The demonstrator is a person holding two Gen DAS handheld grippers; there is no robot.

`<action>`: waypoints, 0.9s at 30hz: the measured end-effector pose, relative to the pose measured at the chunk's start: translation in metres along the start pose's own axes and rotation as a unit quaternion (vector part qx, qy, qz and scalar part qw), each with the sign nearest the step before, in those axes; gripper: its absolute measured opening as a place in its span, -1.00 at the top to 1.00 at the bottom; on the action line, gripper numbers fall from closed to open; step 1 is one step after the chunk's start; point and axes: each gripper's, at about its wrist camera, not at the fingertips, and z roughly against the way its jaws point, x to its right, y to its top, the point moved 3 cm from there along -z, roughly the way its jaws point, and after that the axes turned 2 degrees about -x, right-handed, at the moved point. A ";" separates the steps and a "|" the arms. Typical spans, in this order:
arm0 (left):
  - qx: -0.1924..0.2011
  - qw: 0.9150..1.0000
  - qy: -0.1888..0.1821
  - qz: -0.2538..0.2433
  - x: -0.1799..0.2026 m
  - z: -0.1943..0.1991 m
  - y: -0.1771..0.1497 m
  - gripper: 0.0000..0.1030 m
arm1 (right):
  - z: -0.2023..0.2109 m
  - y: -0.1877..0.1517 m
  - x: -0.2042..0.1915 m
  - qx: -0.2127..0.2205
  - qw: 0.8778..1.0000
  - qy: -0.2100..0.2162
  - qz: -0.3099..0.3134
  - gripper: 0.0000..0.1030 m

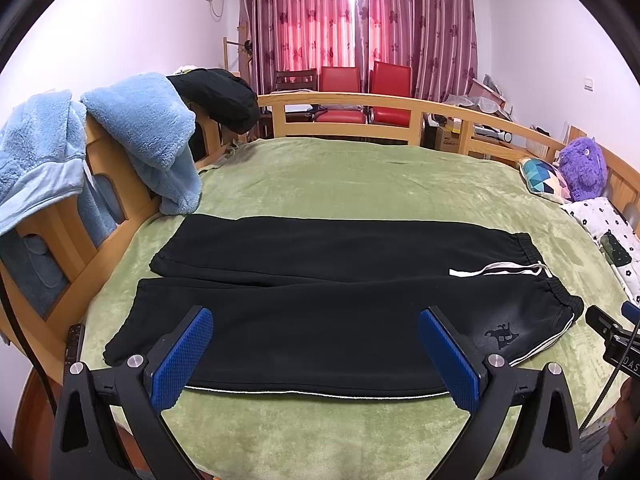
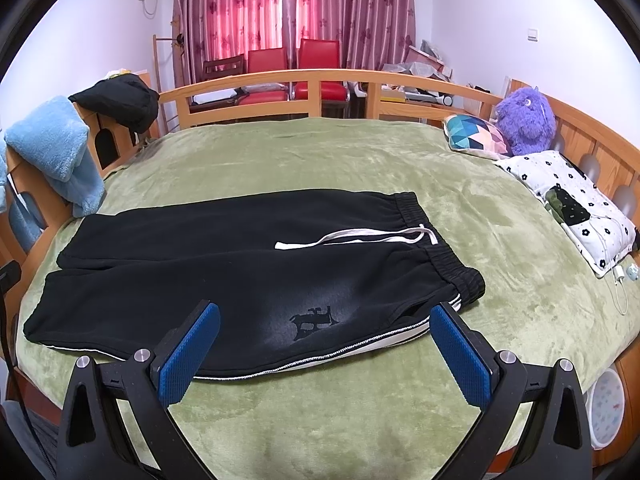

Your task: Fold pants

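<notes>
The black pants [image 1: 320, 300] lie flat and unfolded on the green bedspread [image 1: 360, 176], legs side by side, waistband with its white drawstring [image 2: 360, 236] toward the pillows. The left gripper [image 1: 316, 360] hovers over the near leg, jaws spread wide, holding nothing. The right gripper [image 2: 326, 354] hangs over the hip by the printed logo [image 2: 314, 320], equally wide and empty

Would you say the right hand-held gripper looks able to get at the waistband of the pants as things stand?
Probably yes: the right hand-held gripper is open and holds nothing, and the waistband lies exposed on the green blanket ahead and to its right, with nothing on it.
</notes>
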 end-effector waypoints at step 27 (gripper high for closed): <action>0.004 1.000 -0.002 0.001 -0.001 0.003 0.000 -1.00 | 0.003 0.002 -0.001 0.003 1.000 0.000 -0.003 -0.99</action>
